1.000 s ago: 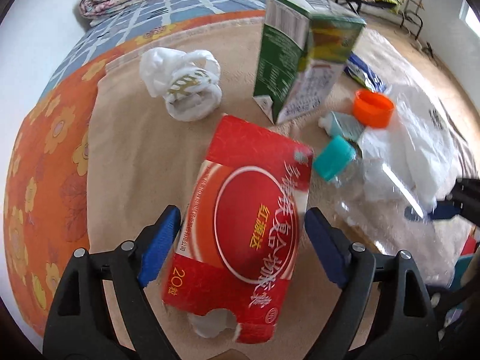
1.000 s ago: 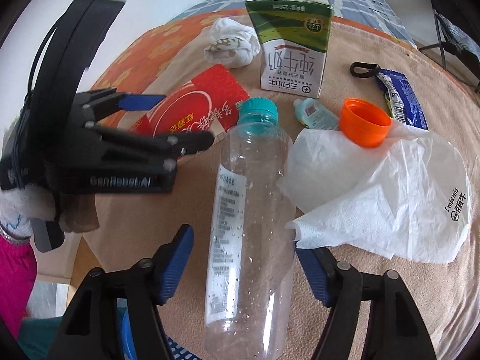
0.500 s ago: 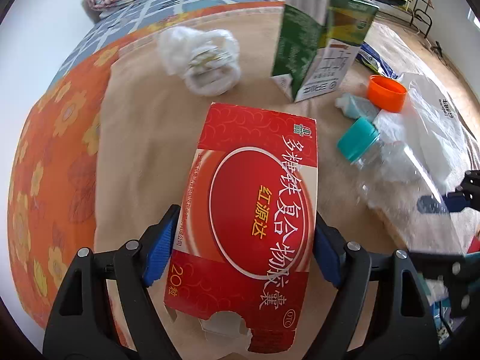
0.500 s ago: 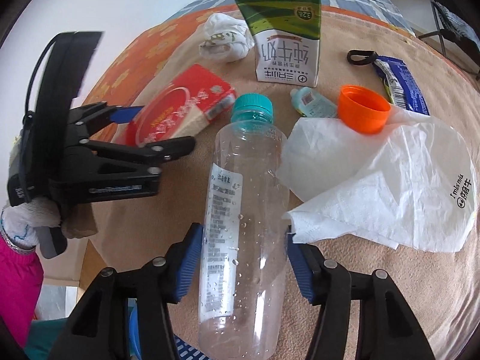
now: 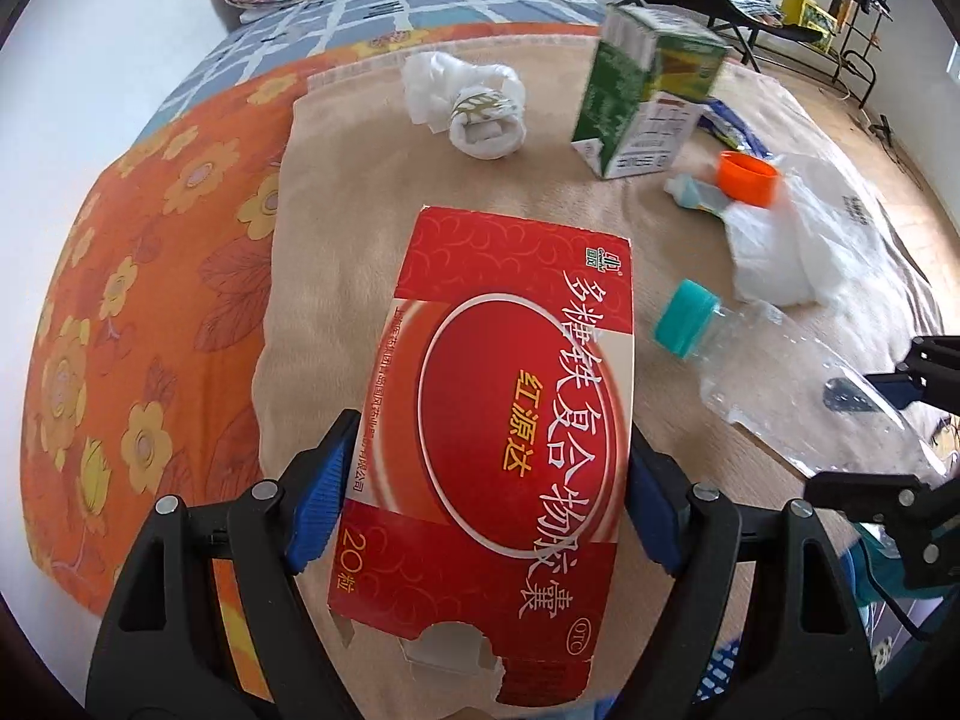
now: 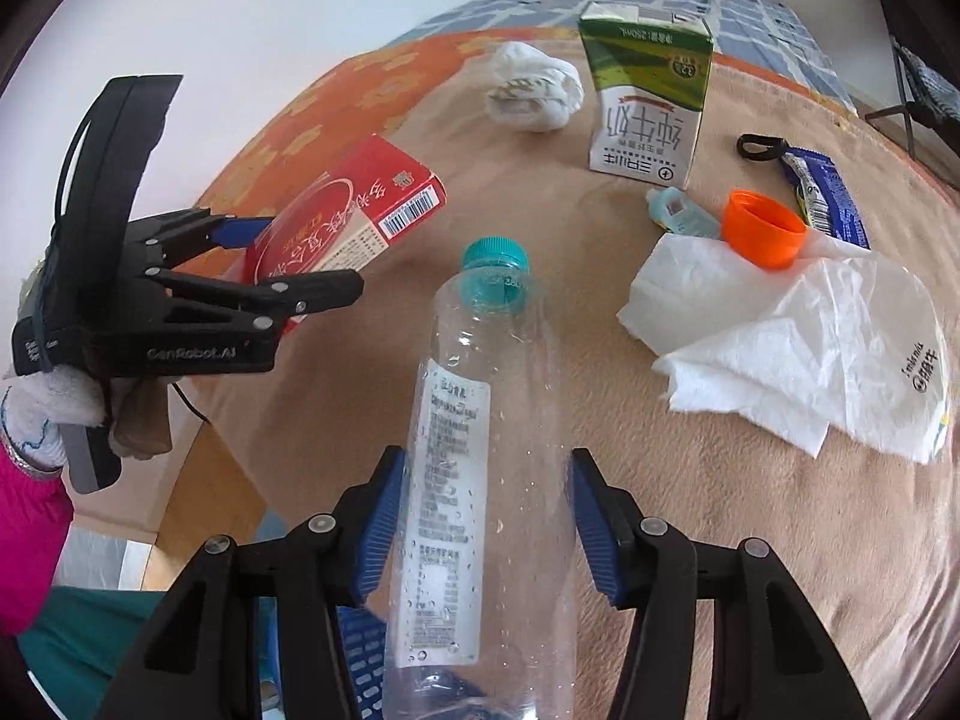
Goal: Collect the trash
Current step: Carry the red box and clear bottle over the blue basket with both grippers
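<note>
A red medicine box (image 5: 510, 420) sits between the blue pads of my left gripper (image 5: 489, 480), which is shut on its long sides. In the right wrist view the red box (image 6: 348, 210) hangs tilted above the beige blanket (image 6: 660, 510) in the left gripper (image 6: 306, 258). A clear plastic bottle (image 6: 480, 396) with a teal cap lies lengthwise in my right gripper (image 6: 483, 480). Its jaws are closing, and both pads touch the bottle's sides. From the left wrist the bottle (image 5: 780, 384) shows at the right, held by the right gripper (image 5: 888, 420).
On the blanket stand a green milk carton (image 6: 648, 90), a crumpled white wad (image 6: 534, 93), an orange cap (image 6: 762, 228), a small teal bottle (image 6: 678, 210), a blue wrapper (image 6: 828, 198) and white tissue (image 6: 798, 336). A blue basket (image 6: 360, 654) sits below the near edge.
My left jaws closed on the red box and raised it, tilted, off the blanket. My right jaws narrowed onto the bottle and drew it back from the carton.
</note>
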Demonstrator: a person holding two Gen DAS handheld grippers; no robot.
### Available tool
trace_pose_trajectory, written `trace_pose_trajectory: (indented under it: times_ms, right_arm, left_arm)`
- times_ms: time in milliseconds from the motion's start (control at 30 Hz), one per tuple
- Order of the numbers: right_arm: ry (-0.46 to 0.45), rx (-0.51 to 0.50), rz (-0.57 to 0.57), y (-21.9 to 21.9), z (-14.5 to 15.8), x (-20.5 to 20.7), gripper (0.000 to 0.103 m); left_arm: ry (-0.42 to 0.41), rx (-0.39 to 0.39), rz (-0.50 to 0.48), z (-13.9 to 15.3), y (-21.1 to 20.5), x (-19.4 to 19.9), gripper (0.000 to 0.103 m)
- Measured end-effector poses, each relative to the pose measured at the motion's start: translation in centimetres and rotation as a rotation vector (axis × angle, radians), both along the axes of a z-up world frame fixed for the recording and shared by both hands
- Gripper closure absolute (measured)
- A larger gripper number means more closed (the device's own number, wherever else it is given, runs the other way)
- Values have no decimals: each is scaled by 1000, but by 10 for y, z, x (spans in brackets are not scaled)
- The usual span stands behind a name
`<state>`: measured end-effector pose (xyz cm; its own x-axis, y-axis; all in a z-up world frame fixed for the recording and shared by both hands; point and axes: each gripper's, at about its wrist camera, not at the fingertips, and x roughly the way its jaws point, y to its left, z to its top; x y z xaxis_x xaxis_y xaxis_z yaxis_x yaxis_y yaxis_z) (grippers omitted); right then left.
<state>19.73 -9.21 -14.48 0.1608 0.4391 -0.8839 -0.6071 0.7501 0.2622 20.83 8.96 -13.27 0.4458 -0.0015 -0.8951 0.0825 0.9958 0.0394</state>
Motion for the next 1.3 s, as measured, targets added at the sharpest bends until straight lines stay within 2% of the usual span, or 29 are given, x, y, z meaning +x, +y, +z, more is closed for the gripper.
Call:
trace_pose_trajectory:
  times_ms: [100,333,500,733,967,1300]
  right_arm:
    - [-34,6,-2,-1,8,-7,47]
    - [-79,58,4,-37,36,-29,47]
    - [-123,80,41,-57,51,-57,48]
    - [-138,120,63,-85,59,-88,47]
    - [-127,134,75,-108,53,-117,47]
    - [-70,120,97,-122,29,-148,47]
  left_arm:
    - [-14,1,-4,12,-6,-17,21]
    - [-59,-36,-10,43,-19,-66,21]
    - [-76,-38,-25,53,-31,-101,21]
    - [-86,-45,-29,60,-49,-143,21]
    - [-61,-71,-43,50,-74,-176,21]
    - [31,-126,-38,13,-92,-209,21]
